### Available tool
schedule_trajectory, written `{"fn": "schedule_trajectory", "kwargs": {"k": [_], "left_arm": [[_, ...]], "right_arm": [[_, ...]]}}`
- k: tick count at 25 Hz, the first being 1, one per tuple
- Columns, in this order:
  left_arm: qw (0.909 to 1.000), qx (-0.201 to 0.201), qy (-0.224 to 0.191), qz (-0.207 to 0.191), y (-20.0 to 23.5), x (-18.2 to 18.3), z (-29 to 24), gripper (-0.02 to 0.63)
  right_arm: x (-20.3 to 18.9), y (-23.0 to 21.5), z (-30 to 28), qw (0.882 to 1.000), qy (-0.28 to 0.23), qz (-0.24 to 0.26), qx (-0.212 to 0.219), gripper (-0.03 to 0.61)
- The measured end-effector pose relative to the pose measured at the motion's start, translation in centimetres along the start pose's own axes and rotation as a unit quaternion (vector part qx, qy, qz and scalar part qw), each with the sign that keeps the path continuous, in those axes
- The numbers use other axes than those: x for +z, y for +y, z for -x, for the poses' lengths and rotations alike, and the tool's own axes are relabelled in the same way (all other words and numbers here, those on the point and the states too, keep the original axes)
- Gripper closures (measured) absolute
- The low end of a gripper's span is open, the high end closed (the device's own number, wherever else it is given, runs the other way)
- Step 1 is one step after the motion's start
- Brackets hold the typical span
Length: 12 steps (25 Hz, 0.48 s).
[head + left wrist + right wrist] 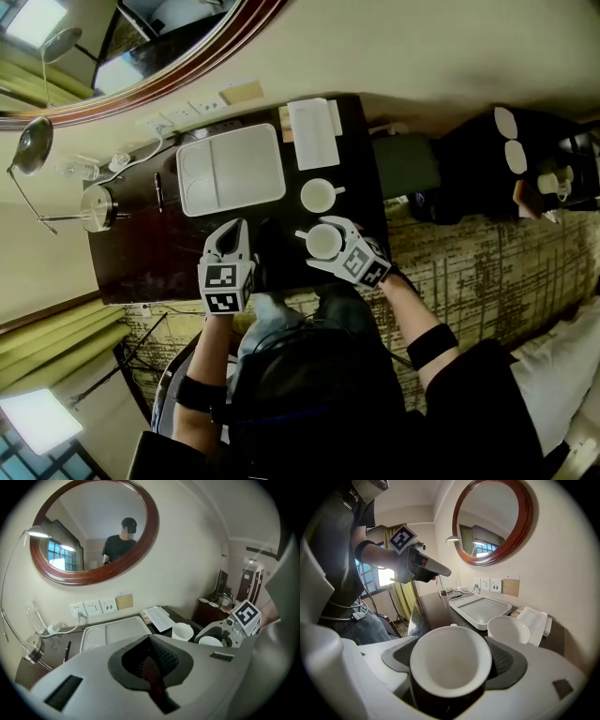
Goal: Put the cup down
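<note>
White cup point(450, 667) in the wide grip of the right gripper point(328, 236), over the dark desk point(159, 258); left gripper point(233, 231) empty, jaws together.

Both tongs held out in front, side by side
Left tongs point(232, 228) closed, nothing between them; right tongs point(325, 240) spread wide, clamped on a white cup point(450, 667); both angle downward; left forearm point(211, 352) and right forearm point(411, 307) bare, each with a black band.
</note>
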<state>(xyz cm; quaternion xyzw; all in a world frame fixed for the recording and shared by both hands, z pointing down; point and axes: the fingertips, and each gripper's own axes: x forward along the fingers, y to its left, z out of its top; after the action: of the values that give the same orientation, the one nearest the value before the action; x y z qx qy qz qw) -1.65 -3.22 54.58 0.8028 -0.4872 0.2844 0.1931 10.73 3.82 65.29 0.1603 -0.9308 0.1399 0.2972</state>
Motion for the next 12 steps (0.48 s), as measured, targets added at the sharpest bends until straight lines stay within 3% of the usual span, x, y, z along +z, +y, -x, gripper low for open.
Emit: {"fn": "schedule_trajectory", "kwargs": {"k": [7, 12], "left_arm": [[0.9999, 0.012, -0.002, -0.001, -1.0, 0.2, -0.3, 0.61], [0.9998, 0.019, 0.0, 0.0, -1.5, -0.1, 0.2, 0.61]], "right_arm": [[-2.1, 0.3, -0.8, 0.999, 0.009, 0.026, 0.023, 0.135], [-3.3, 0.3, -0.8, 0.999, 0.025, 0.04, 0.015, 0.135]]}}
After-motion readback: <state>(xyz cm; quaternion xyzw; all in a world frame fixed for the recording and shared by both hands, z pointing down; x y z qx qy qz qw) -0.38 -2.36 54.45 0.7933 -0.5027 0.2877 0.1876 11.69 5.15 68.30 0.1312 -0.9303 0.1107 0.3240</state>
